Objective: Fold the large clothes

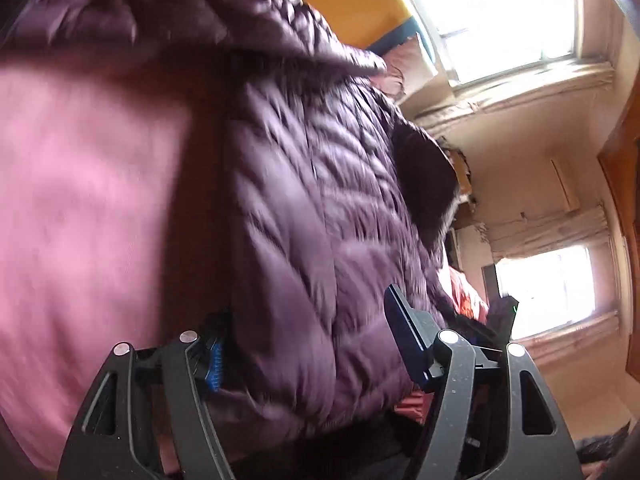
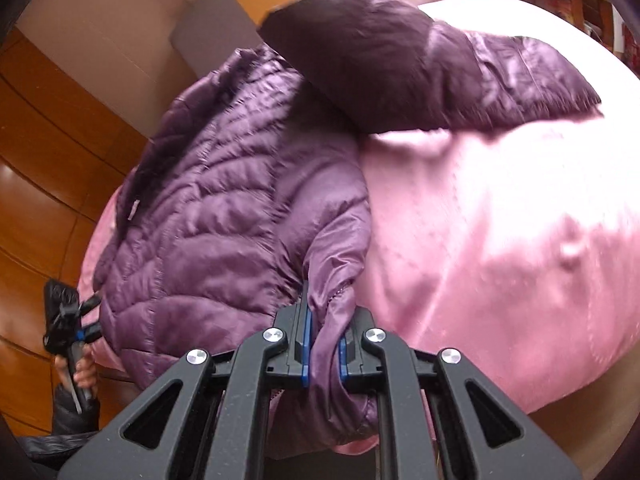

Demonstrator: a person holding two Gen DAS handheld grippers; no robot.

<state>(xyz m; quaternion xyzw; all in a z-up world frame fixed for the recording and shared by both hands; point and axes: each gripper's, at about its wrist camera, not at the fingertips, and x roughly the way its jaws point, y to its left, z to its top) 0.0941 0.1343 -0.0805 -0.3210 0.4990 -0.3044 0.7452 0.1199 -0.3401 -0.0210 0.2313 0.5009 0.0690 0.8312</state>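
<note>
A purple quilted puffer jacket (image 2: 208, 216) lies on a pink bedsheet (image 2: 500, 220); a sleeve (image 2: 420, 64) lies spread across the bed beyond it. My right gripper (image 2: 324, 336) is shut on a bunched edge of the jacket at its near side. In the left wrist view the jacket (image 1: 312, 184) fills the middle and bulges between the fingers of my left gripper (image 1: 308, 336), which stand wide apart. The left gripper also shows in the right wrist view (image 2: 90, 312), at the jacket's left edge, held by a hand.
A wooden floor (image 2: 36, 168) lies left of the bed. A yellow headboard (image 1: 360, 0) and pillow (image 1: 404, 68) are at the bed's far end. Two bright windows (image 1: 500, 16) and a cluttered shelf (image 1: 460, 168) line the wall.
</note>
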